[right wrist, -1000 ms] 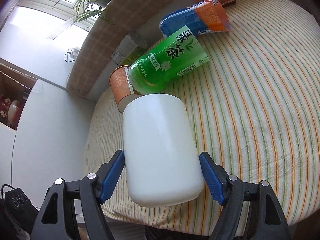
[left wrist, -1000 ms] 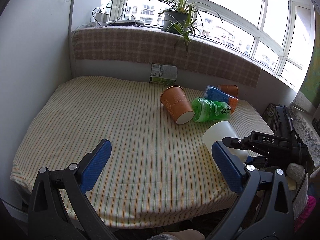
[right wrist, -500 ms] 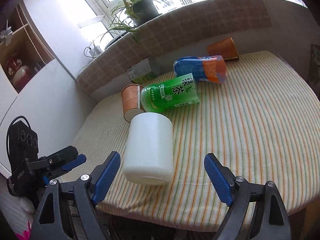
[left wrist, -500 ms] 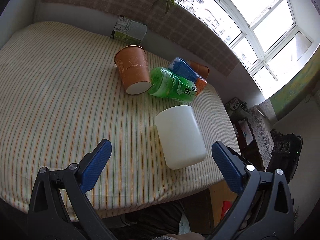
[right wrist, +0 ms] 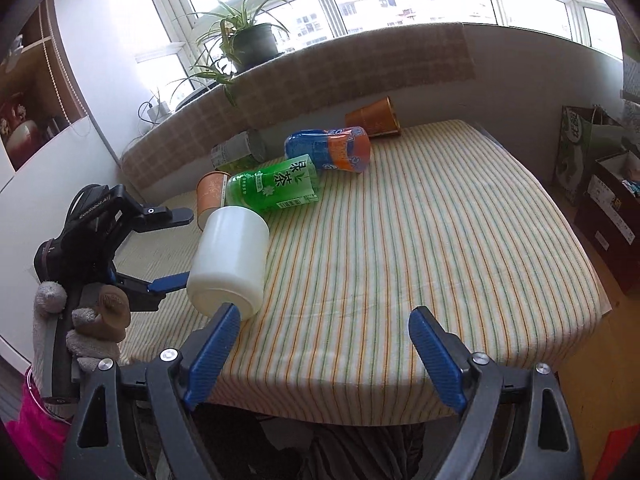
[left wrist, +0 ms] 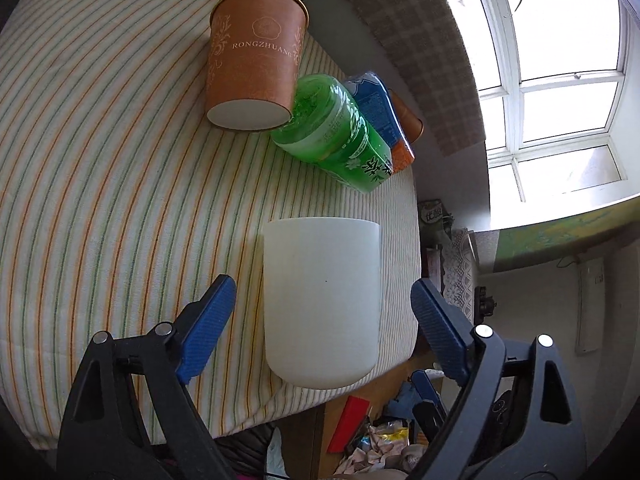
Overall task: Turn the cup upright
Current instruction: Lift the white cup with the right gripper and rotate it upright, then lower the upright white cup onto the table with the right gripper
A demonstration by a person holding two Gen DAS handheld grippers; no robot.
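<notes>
A white cup (left wrist: 322, 300) lies on its side near the front edge of the striped table (left wrist: 100, 168). It also shows in the right wrist view (right wrist: 228, 260). My left gripper (left wrist: 323, 300) is open, its blue fingers either side of the cup and not touching it. In the right wrist view the left gripper (right wrist: 168, 248) reaches in from the left around the cup. My right gripper (right wrist: 324, 332) is open and empty, to the right of the cup at the table's front edge.
An orange paper cup (left wrist: 254, 68), a green bottle (left wrist: 336, 144), a blue-orange bottle (right wrist: 328, 150) and a second orange cup (right wrist: 374, 118) lie on their sides behind the white cup. A carton (right wrist: 236, 152) lies by the wall. Bags (right wrist: 588, 144) stand right of the table.
My right gripper let go of the white cup and drew back to the right. My left gripper swung in and now straddles the cup.
</notes>
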